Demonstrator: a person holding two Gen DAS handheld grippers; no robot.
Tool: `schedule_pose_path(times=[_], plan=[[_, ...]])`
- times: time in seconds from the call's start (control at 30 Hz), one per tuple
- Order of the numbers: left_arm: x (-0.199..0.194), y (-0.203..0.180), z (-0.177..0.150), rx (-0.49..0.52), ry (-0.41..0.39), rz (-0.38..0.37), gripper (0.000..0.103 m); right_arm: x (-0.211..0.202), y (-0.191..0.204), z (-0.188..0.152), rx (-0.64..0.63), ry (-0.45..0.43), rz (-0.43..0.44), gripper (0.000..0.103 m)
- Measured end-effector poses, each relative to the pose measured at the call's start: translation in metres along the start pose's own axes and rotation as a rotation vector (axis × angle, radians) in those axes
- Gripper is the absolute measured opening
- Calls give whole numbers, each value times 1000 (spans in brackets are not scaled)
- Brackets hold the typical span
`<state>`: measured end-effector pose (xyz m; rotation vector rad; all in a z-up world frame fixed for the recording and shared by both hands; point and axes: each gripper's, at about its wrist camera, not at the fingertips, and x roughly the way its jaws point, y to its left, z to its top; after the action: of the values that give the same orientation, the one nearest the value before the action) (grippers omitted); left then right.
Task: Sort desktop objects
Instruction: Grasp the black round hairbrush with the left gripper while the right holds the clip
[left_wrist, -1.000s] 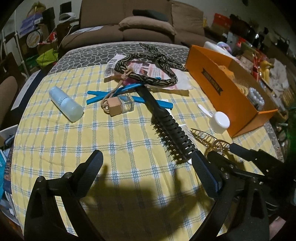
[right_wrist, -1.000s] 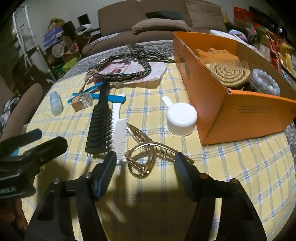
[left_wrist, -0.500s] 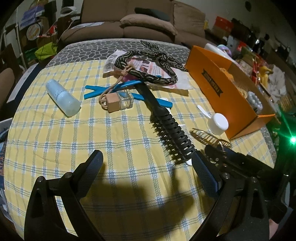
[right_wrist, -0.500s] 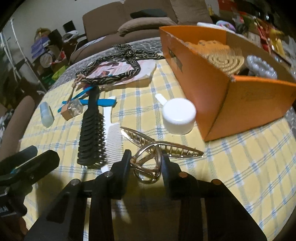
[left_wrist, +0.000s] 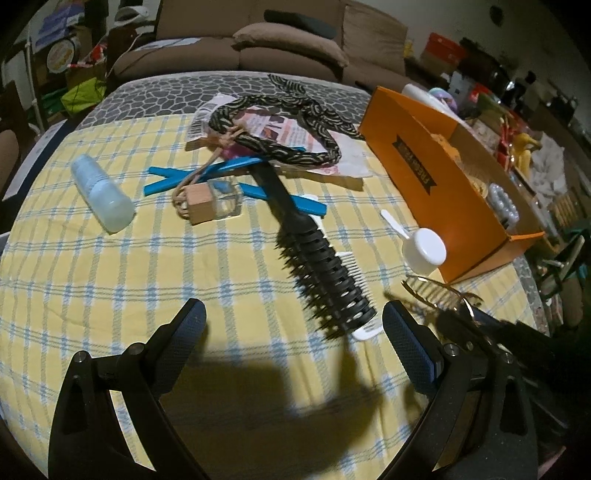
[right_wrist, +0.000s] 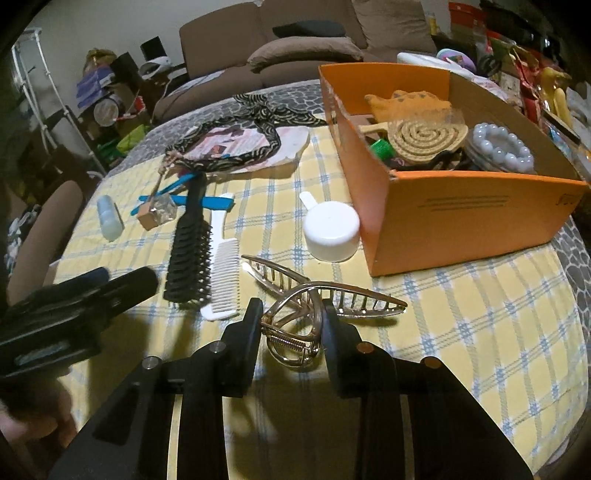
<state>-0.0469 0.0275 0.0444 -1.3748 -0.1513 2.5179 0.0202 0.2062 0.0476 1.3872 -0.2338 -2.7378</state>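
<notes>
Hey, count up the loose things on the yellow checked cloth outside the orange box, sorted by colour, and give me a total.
White: 2, comb, scoop
Black: 1, hairbrush
Black and gold: 1, headband
Gold: 1, claw clip
Blue: 2, sticks
Pale blue: 1, bottle
Clear glass, wooden cap: 1, small bottle
Total: 9

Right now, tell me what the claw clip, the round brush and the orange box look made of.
Claw clip: looks like gold-toned metal, shiny, with thin wire teeth and a coil spring.
Round brush: probably black plastic, matte, with a vented barrel and molded bristles.
Orange box: cardboard, matte, with a brown inner face.
</notes>
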Motion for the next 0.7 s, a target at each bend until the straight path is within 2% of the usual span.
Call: schedule_pose_path(times=[0.2, 0.3, 0.47, 0.7], plan=[[21, -13, 14, -5, 7, -10, 95, -10, 0, -3, -10, -3, 14, 31], [34, -19, 19, 12, 18, -5, 85, -11, 2, -4, -30, -3, 8, 31], [56, -22, 22, 28, 61, 33, 57, -7, 5, -6, -52, 5, 7, 31], [58, -20, 19, 45, 41, 48, 45, -4, 8, -6, -64, 2, 15, 31]])
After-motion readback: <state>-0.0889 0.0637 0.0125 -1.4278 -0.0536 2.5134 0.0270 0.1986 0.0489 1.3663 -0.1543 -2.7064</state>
